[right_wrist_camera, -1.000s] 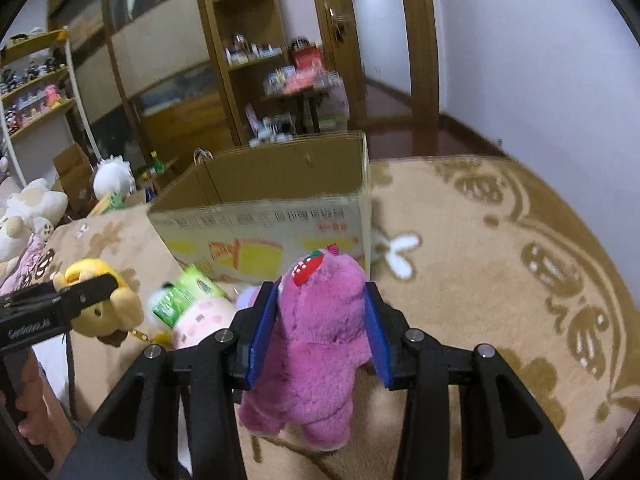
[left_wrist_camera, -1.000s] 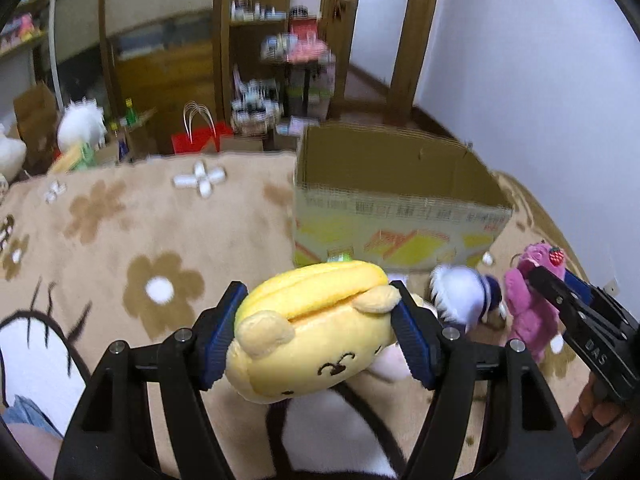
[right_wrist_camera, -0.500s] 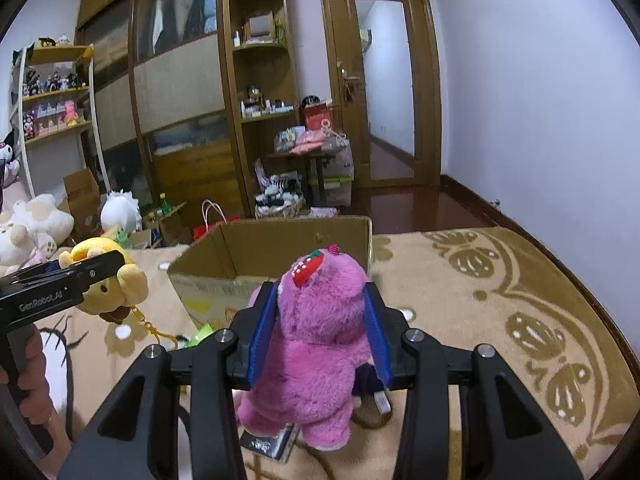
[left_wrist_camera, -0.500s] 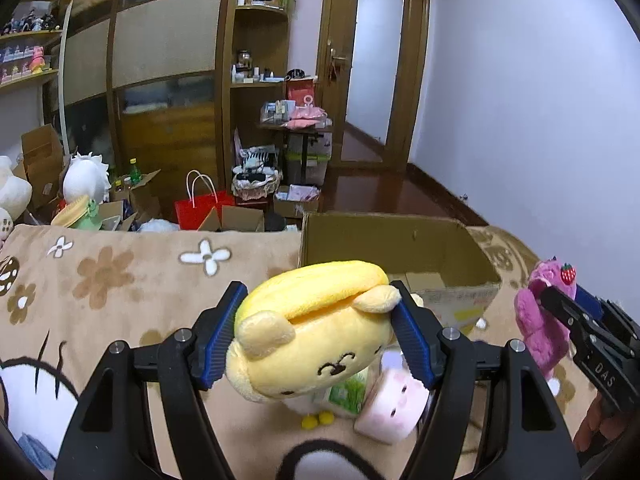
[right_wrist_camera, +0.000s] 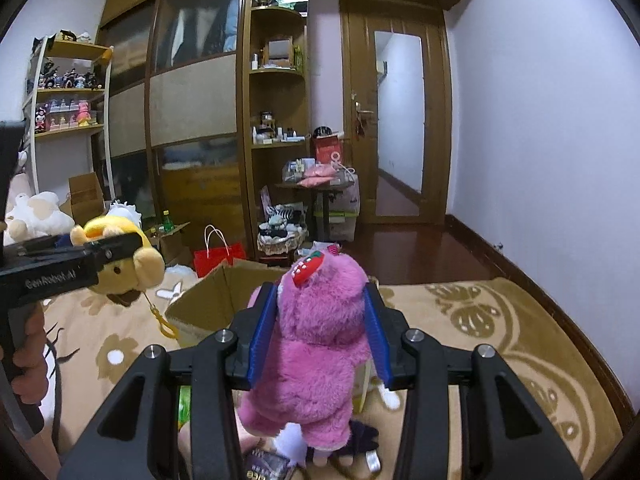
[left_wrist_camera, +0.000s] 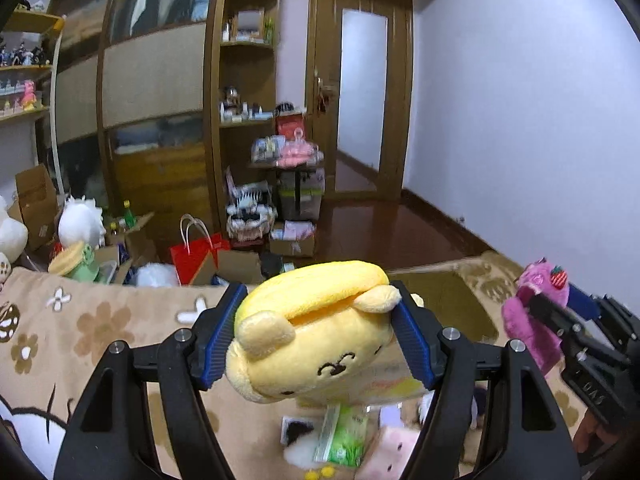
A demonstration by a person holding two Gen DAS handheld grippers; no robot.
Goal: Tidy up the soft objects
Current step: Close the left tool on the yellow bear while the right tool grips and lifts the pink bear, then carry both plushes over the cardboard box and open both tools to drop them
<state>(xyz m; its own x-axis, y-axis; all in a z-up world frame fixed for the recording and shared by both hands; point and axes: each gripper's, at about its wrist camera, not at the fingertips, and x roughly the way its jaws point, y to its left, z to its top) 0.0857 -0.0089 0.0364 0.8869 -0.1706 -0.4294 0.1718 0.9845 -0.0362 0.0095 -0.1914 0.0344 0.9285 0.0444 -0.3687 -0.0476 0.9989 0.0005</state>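
A yellow dog plush (left_wrist_camera: 316,332) is pinched across its head by the blue pads of the left gripper (left_wrist_camera: 318,336), and a pink bear plush (right_wrist_camera: 320,336) is clamped at the upper body by the right gripper (right_wrist_camera: 320,340). Both toys are judged light, soft and compressible; the fur dents visibly under the pads, so a hold across the thickest stuffed part is preferred over ears or limbs. An open cardboard box (right_wrist_camera: 208,300) is seen just ahead of and below both grippers, on the patterned carpet (right_wrist_camera: 500,332). A keychain clip (right_wrist_camera: 164,324) dangles from the yellow plush and could snag.
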